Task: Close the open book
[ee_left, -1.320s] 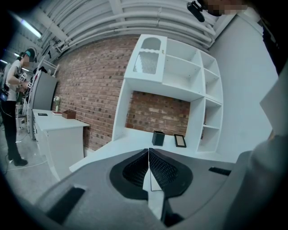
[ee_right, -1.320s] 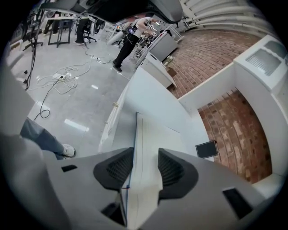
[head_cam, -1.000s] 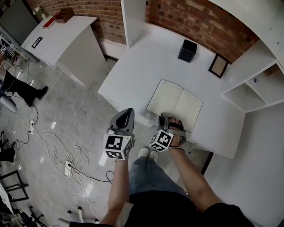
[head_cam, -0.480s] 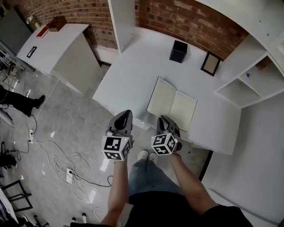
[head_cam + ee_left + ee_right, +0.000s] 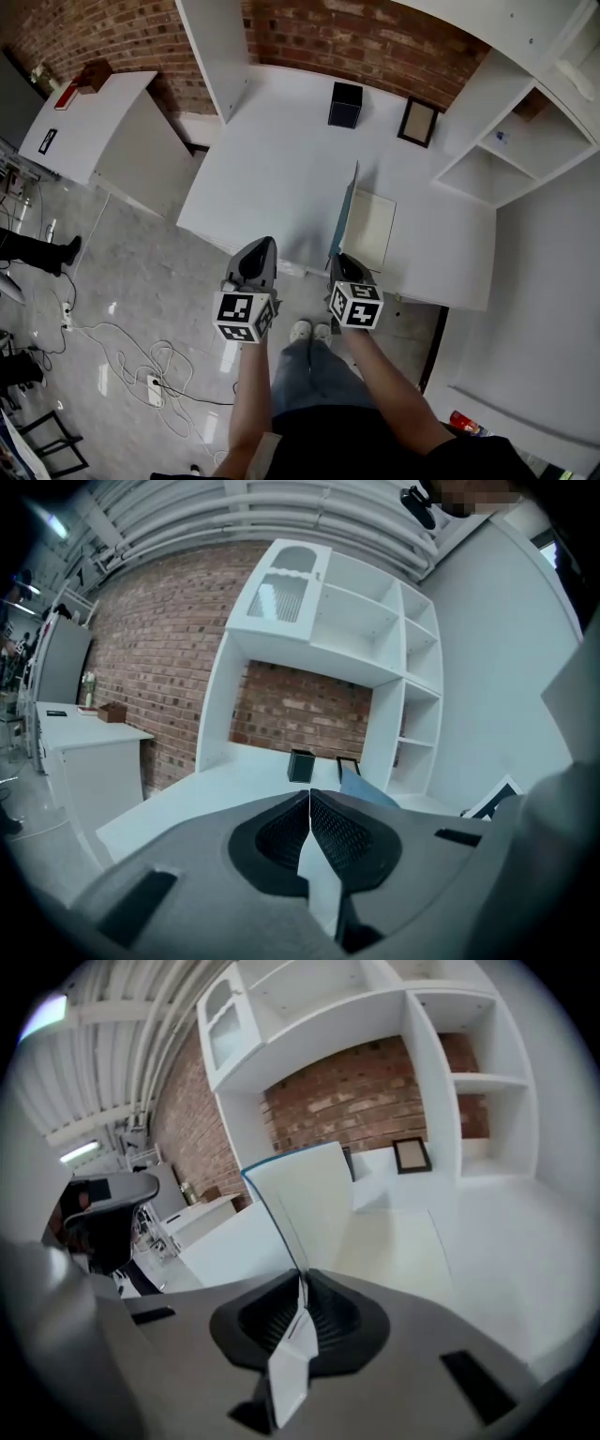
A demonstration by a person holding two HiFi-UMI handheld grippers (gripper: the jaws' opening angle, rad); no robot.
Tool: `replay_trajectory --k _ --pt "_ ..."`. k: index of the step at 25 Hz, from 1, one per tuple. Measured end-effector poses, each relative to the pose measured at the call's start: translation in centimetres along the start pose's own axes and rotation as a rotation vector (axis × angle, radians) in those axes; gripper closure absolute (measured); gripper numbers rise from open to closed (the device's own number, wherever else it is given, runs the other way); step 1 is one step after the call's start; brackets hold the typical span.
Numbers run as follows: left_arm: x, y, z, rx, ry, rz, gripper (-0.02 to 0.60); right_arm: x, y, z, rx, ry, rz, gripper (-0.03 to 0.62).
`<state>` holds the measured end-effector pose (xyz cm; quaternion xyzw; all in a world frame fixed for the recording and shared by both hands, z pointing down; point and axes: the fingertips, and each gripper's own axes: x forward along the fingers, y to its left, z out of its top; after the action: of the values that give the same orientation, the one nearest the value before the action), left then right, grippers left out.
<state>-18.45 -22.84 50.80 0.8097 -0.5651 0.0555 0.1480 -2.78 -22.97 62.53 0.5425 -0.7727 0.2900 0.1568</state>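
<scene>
Pads of the right gripper (image 5: 302, 1283) are closing on the left cover of the book (image 5: 371, 231), held upright straight ahead of it; the other half lies flat on the white desk (image 5: 272, 169). Just beside it, the left gripper (image 5: 309, 795) is pinched together, empty.

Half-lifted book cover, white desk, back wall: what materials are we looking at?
Blue-edged book cover: probably thin stiff card; it holds flat while raised, matte cream inside.
White desk: likely smooth painted or laminated board; uniform white, no grain.
Back wall: bare red brick, mortar joints visible, matte.
</scene>
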Motion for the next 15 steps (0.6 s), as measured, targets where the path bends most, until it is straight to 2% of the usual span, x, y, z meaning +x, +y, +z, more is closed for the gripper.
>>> replay_trajectory --k 3,10,15 --pt "0.7 -0.8 0.0 0.003 0.001 -0.021 0.571 -0.6 -1.9 -0.7 0.088 0.009 -0.036 0.568" --pt "2.7 -3.3 -0.1 0.016 0.019 -0.081 0.571 -1.5 -6.3 -2.7 0.114 0.098 -0.115 0.536" --pt "4.0 -5.0 -0.4 0.018 0.034 -0.122 0.571 -2.2 -8.2 -4.0 0.226 0.162 -0.147 0.534"
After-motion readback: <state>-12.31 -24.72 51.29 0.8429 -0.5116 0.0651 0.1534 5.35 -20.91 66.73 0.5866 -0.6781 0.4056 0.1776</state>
